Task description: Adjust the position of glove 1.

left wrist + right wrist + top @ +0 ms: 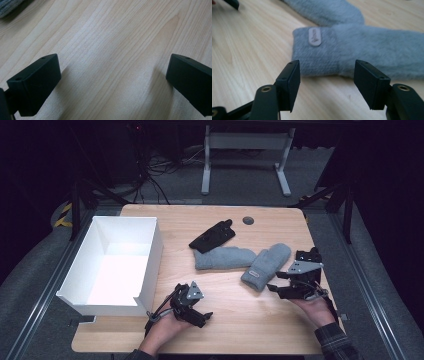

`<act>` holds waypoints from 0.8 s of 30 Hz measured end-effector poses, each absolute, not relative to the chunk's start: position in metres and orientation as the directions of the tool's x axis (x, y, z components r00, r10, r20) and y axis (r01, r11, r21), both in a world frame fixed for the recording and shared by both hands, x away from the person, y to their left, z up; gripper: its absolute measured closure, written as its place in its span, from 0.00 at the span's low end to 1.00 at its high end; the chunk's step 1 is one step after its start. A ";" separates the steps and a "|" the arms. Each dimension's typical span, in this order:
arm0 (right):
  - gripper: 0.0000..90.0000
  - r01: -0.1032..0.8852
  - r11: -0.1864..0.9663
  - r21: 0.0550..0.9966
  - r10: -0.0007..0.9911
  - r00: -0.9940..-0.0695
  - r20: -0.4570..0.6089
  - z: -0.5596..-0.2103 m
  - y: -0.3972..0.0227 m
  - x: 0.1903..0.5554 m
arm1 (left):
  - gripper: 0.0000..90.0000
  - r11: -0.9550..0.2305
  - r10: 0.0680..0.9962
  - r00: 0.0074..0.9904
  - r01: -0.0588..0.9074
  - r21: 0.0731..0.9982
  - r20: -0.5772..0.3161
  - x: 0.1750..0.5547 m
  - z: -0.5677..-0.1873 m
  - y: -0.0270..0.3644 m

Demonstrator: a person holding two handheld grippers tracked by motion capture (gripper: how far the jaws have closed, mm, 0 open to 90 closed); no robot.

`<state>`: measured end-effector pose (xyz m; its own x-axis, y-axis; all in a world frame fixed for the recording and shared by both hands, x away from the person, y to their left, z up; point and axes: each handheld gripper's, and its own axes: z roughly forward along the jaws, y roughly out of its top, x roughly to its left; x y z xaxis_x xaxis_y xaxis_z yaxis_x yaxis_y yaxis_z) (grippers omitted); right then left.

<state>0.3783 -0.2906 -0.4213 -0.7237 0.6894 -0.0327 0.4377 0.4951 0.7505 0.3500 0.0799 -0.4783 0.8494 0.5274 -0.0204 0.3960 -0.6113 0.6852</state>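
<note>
We see white box [117, 265] at left of frame, open-topped, near wall cut low, sitting on wooden table [240, 320] and overhanging its left edge. Black glove [213, 236] lies flat at upper centre. Small dark round disc [248, 220] near table's far edge. White desk frame [245, 157] on grey floor at top; cables [155, 167] upper left.

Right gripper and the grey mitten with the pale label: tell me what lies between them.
Nothing but bare wood. In the right gripper view, the right gripper stands just short of the grey mitten, fingers apart, a strip of table between them.
</note>
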 end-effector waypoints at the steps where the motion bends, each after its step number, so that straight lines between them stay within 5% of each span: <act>1: 0.45 0.438 0.486 0.757 0.696 -0.718 -0.031 -0.419 -0.291 0.381 | 0.00 -0.611 0.528 0.849 0.396 0.685 -0.020 0.350 -0.478 0.080; 9: 0.55 0.449 0.453 0.770 0.722 -0.692 -0.021 -0.411 -0.296 0.408 | 0.00 -0.612 0.527 0.850 0.395 0.685 -0.019 0.350 -0.478 0.080; 24: 0.59 0.487 0.461 0.742 0.730 -0.684 -0.004 -0.432 -0.292 0.444 | 0.00 -0.609 0.531 0.847 0.402 0.683 -0.024 0.348 -0.478 0.080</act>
<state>0.4436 -0.2922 -0.4323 -0.6839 0.7296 -0.0037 0.4873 0.4605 0.7419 0.3485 0.0805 -0.4783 0.8468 0.5314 -0.0245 0.4021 -0.6093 0.6835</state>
